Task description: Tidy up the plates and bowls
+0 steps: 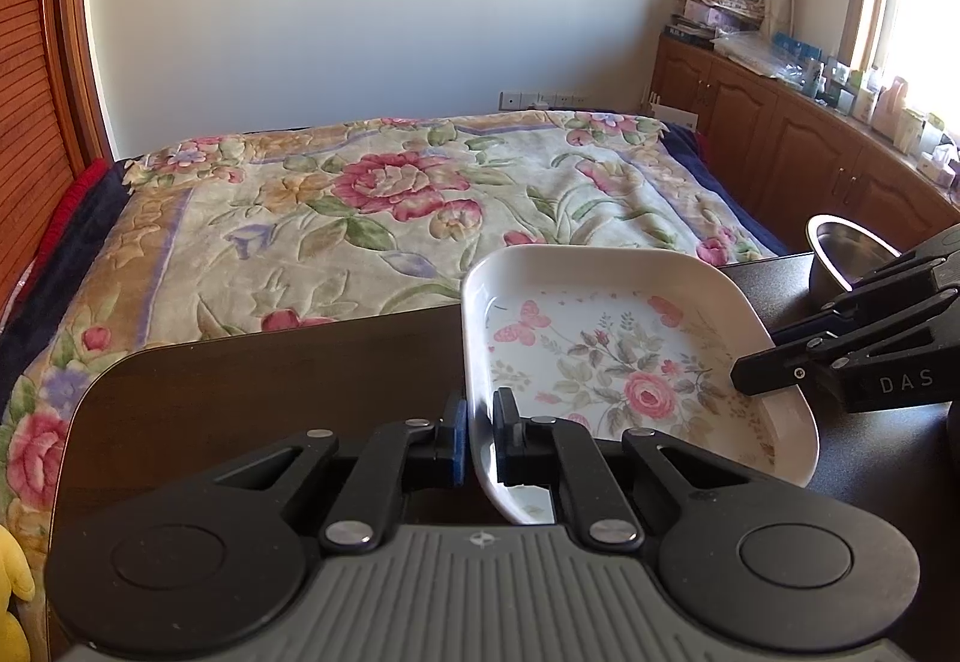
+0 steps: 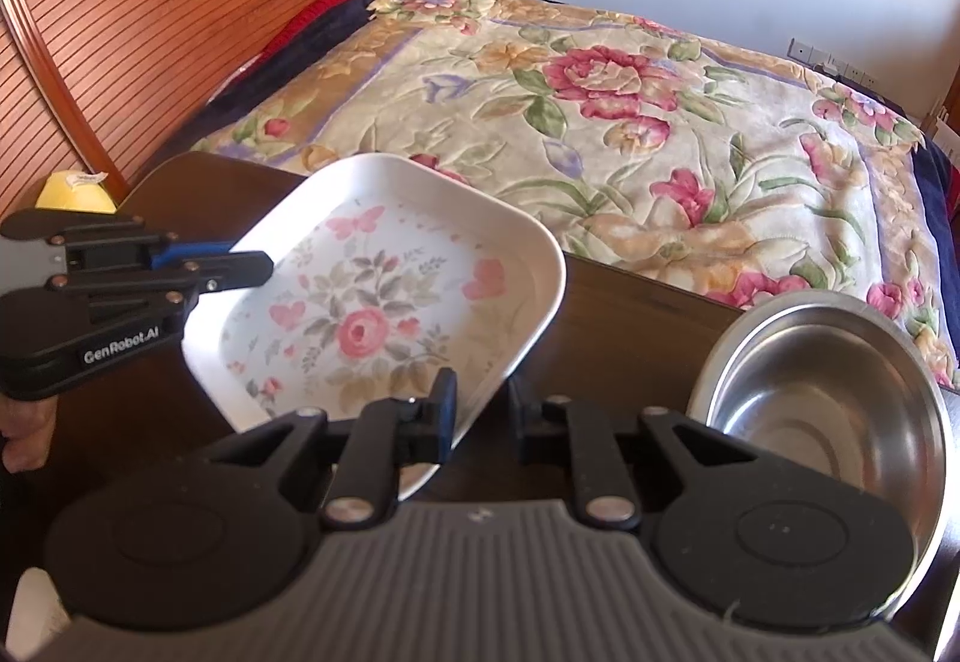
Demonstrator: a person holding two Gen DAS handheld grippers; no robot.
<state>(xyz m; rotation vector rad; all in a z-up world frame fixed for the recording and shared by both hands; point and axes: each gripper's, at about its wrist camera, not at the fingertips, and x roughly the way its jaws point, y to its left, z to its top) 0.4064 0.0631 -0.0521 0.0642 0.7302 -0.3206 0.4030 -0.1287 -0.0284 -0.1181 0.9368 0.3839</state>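
Note:
A square white plate with a pink flower print (image 1: 606,356) (image 2: 384,302) is held tilted above the dark wooden table (image 1: 270,380). My left gripper (image 1: 480,440) (image 2: 240,263) is shut on the plate's left rim. My right gripper (image 2: 480,416) (image 1: 756,368) straddles the plate's opposite rim, one finger inside and one outside with a gap between them. A steel bowl (image 2: 822,392) (image 1: 846,254) stands on the table to the right of the plate.
A bed with a floral blanket (image 1: 390,206) lies just past the table's far edge. Wooden cabinets with clutter on top (image 1: 798,134) run along the right wall. A yellow object (image 2: 75,191) sits at the table's left.

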